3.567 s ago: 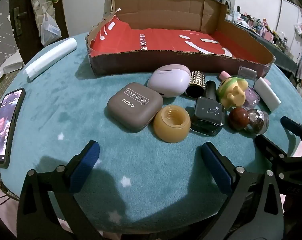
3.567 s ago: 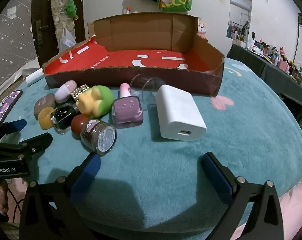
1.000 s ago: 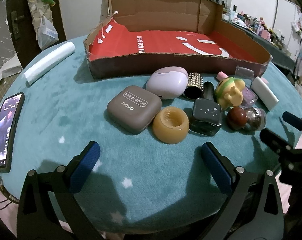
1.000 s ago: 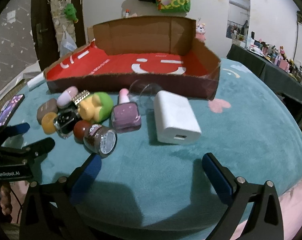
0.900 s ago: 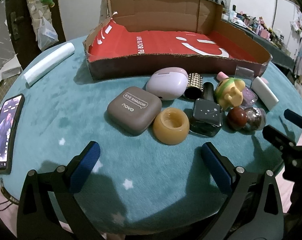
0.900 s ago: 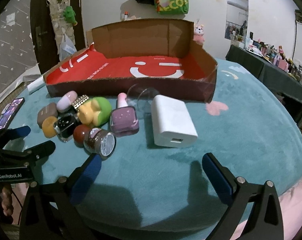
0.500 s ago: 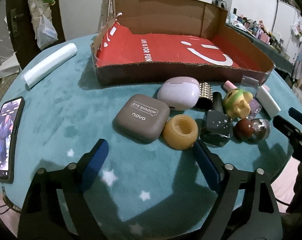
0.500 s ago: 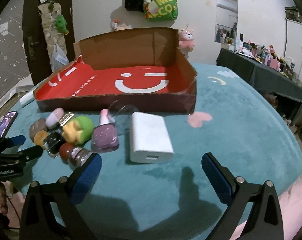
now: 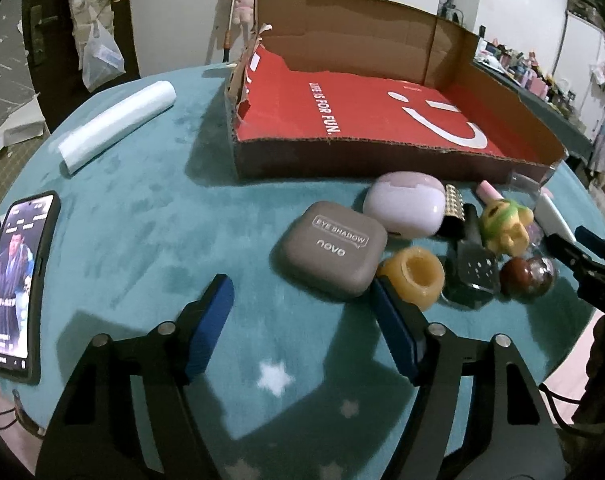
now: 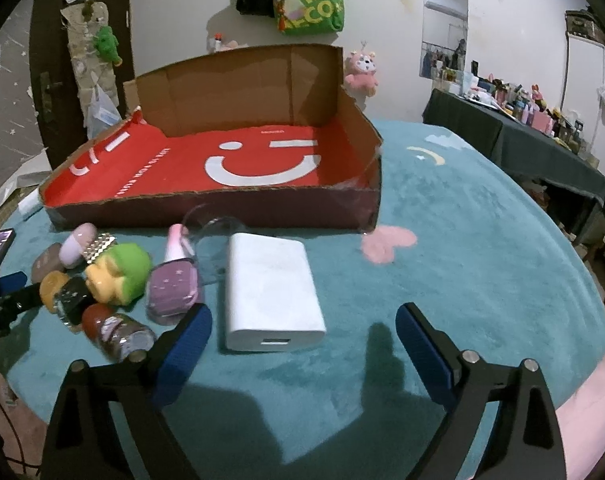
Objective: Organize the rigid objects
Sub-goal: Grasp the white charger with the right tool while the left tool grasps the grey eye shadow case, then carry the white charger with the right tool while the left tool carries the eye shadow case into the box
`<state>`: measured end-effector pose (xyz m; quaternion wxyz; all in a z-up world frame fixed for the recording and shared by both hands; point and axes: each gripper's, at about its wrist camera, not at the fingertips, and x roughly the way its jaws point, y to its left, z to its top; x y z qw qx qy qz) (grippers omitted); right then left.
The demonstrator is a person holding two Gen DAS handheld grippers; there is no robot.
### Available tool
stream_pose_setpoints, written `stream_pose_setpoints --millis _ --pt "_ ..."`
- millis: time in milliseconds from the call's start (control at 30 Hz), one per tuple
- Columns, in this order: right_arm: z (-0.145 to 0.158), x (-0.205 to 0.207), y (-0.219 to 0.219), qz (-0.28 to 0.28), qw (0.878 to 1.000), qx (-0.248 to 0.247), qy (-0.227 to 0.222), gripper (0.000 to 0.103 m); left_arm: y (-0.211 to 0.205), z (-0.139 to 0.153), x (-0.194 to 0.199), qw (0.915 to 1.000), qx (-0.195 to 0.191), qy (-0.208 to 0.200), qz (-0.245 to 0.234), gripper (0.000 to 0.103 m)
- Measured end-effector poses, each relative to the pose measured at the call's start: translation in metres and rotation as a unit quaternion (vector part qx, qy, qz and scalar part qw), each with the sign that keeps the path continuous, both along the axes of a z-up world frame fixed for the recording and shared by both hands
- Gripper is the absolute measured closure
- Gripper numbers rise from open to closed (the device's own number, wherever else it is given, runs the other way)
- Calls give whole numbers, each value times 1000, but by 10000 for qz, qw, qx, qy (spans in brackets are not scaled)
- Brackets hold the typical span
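A row of small items lies on the teal cloth before the red-lined cardboard box (image 9: 382, 116) (image 10: 206, 200): a grey eye-shadow case (image 9: 329, 249), a lilac case (image 9: 404, 203), an amber ring-shaped jar (image 9: 412, 276), a black bottle (image 9: 470, 276), a green-and-yellow toy (image 9: 504, 224) (image 10: 118, 266), a purple nail-polish bottle (image 10: 174, 286), a small jar on its side (image 10: 120, 332) and a white charger (image 10: 268, 290). My left gripper (image 9: 302, 320) is open and empty just in front of the grey case. My right gripper (image 10: 302, 344) is open and empty in front of the charger.
A phone (image 9: 16, 280) lies at the left edge of the table. A white roll (image 9: 116, 124) lies at the back left. A clear cup (image 10: 212, 240) lies between the box and the charger. The box is empty inside.
Both grippers have risen and moved forward and left over the table. The left one now sits close to the grey case, the right one close to the charger. Both stay open.
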<state>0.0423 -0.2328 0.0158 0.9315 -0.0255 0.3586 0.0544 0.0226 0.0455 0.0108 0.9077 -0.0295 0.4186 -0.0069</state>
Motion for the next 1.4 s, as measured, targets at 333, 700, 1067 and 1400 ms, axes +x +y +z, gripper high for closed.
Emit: stream_pose_setpoints --millis 333,700,1067,1400 --pt "-5 22 1 110 9993 292 198 26 -8 -1 29 9998 42 -85 -150 49" --pt "-2 21 8 336 9989 250 226 54 -14 5 26 9995 69 -189 -247 54" --pt "34 13 17 677 9966 454 -114 54 -29 43 20 9965 67 -643 -531 54" --pt "51 18 33 1018 9932 522 -229 54 -41 59 30 9941 -1 -789 -749 54"
